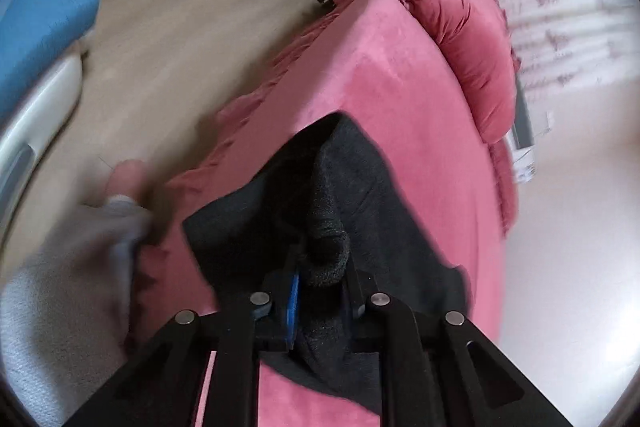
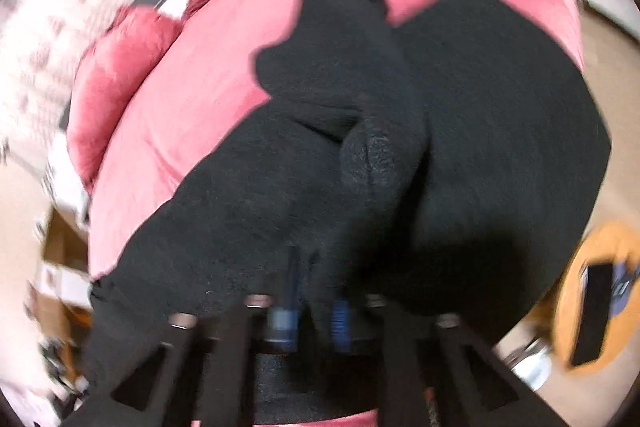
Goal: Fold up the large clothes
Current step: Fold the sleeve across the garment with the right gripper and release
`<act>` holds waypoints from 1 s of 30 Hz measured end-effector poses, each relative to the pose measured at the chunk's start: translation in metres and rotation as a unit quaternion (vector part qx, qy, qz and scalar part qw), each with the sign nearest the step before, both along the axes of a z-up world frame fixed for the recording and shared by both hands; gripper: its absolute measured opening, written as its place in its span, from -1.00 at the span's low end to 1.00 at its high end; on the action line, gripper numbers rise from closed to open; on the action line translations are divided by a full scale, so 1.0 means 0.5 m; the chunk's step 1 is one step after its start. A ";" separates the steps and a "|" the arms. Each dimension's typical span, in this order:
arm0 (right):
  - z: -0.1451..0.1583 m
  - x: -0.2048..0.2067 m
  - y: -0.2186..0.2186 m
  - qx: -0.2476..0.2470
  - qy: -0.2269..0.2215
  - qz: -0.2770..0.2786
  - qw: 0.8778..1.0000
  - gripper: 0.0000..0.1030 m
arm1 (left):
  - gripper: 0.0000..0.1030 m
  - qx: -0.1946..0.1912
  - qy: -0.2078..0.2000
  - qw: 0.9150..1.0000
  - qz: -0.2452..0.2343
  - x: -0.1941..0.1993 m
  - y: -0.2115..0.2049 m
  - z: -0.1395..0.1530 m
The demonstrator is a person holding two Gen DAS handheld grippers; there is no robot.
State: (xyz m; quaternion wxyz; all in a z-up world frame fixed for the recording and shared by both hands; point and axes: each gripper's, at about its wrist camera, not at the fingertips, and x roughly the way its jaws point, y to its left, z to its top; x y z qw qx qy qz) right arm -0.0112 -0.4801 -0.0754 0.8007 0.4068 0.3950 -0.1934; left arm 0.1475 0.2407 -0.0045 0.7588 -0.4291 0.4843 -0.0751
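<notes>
While both tongs pinch it, left tongs [image 1: 316, 291], right tongs [image 2: 312, 311], fuzzy black fleece garment [image 2: 480, 147] (bunched, creased), pink velvety bedspread [image 1: 380, 87]

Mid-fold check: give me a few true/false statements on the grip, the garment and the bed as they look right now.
1. The left gripper is shut on the black garment. True.
2. The right gripper is open and holding nothing. False: it pinches a bunch of the garment.
3. The garment lies over a pink bed cover. True.
4. The pillow is blue. False: it is dark pink.
5. The garment is folded into a neat square. False: it is bunched and draped.
</notes>
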 end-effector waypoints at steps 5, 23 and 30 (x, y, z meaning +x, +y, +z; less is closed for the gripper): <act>0.157 -0.009 0.002 -0.015 -0.141 0.010 0.990 -0.86 | -0.74 -0.064 -0.046 0.997 0.007 -0.001 0.058 0.061; -0.042 -0.073 -0.003 0.017 -0.013 -0.095 0.995 -0.41 | 0.33 0.242 -0.114 0.949 0.165 -0.123 -0.022 0.081; 0.055 -0.043 -0.002 -0.170 0.035 -0.084 0.981 -0.33 | 0.44 0.411 -0.212 0.878 -0.127 -0.035 -0.354 0.074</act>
